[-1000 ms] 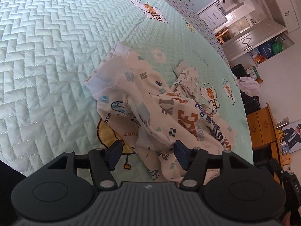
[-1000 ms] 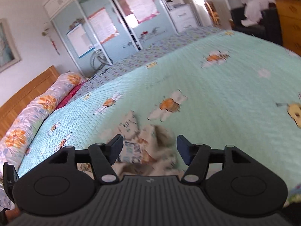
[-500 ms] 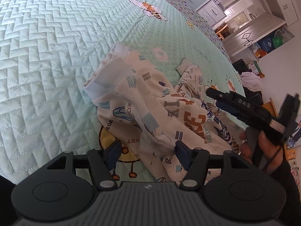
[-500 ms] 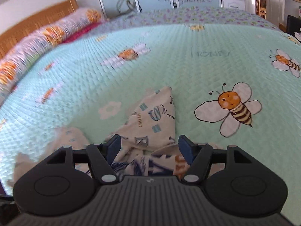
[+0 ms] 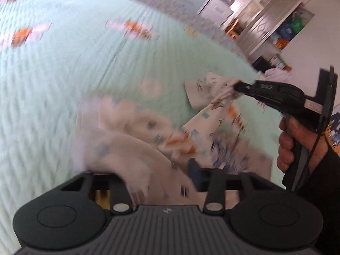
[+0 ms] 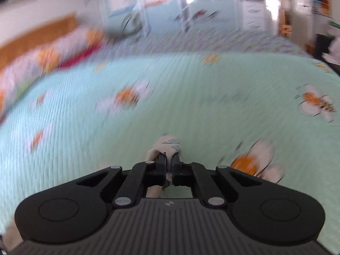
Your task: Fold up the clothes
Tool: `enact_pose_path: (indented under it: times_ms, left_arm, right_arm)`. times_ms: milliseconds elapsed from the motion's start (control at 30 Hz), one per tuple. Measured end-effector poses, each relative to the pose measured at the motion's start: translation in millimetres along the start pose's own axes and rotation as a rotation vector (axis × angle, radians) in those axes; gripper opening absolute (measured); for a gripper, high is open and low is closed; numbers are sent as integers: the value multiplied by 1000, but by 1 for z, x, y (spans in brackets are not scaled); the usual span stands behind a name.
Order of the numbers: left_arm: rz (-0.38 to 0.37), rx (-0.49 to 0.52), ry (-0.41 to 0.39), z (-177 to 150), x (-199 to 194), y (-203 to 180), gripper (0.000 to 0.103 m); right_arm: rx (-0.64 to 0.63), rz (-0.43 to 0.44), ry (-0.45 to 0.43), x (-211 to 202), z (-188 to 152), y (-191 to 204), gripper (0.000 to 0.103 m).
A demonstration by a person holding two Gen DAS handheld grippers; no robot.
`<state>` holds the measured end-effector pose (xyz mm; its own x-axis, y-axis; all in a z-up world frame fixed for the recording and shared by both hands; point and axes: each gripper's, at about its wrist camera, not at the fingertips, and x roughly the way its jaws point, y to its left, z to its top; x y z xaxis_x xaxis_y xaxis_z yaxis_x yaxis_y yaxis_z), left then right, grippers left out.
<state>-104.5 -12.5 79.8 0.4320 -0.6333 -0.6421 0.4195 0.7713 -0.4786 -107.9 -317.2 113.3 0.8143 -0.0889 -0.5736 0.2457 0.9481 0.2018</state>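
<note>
A cream printed garment (image 5: 204, 127) lies crumpled on the pale green bee-print bedspread (image 5: 63, 85). In the left wrist view my left gripper (image 5: 161, 182) is low over the garment's near part. Its jaws are closing, still apart, with cloth between them and draped over the left finger. A hand (image 5: 289, 148) holds my right gripper (image 5: 237, 88) at the right, shut on a far corner of the garment, which is raised off the bed. In the right wrist view the right gripper (image 6: 169, 159) pinches a small bunch of the cloth (image 6: 167, 145). Both views are motion-blurred.
The bedspread (image 6: 191, 106) stretches wide ahead. A wooden headboard (image 6: 38, 36) and a flowered rolled quilt (image 6: 53, 57) line its far left. Wardrobe doors (image 6: 159, 4) stand beyond. White cabinets (image 5: 255, 21) and a dark chair with clothes (image 5: 274, 72) are off the bed's right end.
My right gripper has shut on the garment's corner and pulled it up. The left gripper has shifted over the garment, whose cloth now covers its left finger. Both views have blurred.
</note>
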Motion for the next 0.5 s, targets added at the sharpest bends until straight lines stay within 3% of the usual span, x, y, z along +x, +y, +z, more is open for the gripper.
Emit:
enact_pose_path:
  times_ms: [67, 100, 167, 233, 400, 500]
  left_arm:
    - [-8, 19, -61, 20, -7, -8, 22]
    - [-10, 18, -77, 26, -9, -10, 25]
    - [-25, -10, -73, 25, -9, -5, 38]
    - [-19, -53, -38, 8, -7, 4, 57]
    - [20, -190, 116, -42, 3, 37, 65]
    - [20, -228, 131, -57, -1, 46, 67]
  right_arm:
    - [87, -43, -102, -21, 28, -29, 3]
    - [119, -45, -112, -28, 35, -42, 7]
    - [176, -42, -104, -40, 41, -65, 23]
    - [187, -38, -67, -47, 25, -76, 53]
    - [214, 39, 53, -62, -57, -70, 56]
    - [228, 77, 98, -70, -107, -48, 57]
